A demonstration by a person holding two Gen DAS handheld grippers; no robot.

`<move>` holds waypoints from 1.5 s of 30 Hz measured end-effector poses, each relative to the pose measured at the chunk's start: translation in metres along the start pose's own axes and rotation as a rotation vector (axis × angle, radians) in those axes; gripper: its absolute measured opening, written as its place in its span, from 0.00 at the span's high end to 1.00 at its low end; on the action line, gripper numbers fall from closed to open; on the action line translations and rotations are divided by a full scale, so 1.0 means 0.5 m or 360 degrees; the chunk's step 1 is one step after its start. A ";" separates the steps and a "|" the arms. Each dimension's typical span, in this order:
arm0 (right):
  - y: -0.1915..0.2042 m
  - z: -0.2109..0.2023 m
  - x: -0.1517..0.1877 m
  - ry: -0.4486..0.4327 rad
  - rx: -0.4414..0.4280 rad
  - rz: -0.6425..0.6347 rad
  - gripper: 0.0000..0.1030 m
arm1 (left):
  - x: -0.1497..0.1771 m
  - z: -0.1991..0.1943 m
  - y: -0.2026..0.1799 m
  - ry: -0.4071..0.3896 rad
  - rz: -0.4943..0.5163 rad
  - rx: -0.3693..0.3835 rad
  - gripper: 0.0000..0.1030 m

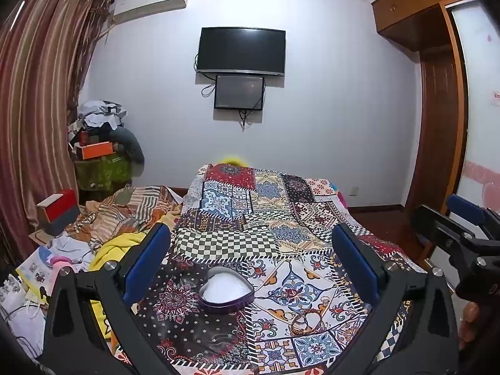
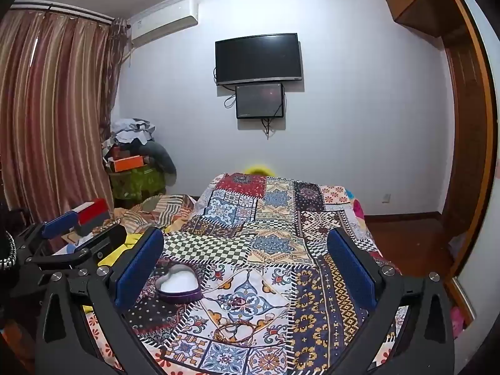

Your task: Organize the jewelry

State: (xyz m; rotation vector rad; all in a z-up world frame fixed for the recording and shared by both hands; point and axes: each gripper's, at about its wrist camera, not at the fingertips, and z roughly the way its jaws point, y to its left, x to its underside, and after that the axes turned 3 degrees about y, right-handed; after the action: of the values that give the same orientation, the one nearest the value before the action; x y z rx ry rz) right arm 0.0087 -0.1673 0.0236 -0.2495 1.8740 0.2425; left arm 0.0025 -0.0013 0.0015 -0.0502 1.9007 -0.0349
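Your right gripper hangs with its blue pads spread wide and nothing between them, and your left gripper is the same: fully parted, empty. The bracelets (a small overlapping pile of gold-toned rings, hard to count against the busy print) lie flat on the patchwork cloth, low and close in, almost on the right gripper's centre line. From the left gripper they sit off to its right side, so the right is the nearer tool. The heart-shaped tin, open with a white lining, rests beyond the bracelets and to their left, near but apart, closer to your left gripper's centre line. Judging from this, you drop the right gripper down onto the pile, then carry forward and left to the tin.
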 end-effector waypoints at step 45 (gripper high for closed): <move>0.000 0.005 0.002 0.0012 0.0003 0.0010 0.00 | 0.002 -0.004 0.001 -0.0014 -0.0014 0.0006 0.00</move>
State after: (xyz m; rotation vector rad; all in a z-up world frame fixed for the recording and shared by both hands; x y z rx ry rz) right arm 0.0106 -0.1664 0.0218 -0.2436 1.8825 0.2441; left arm 0.0003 -0.0009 0.0009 -0.0562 1.8916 -0.0445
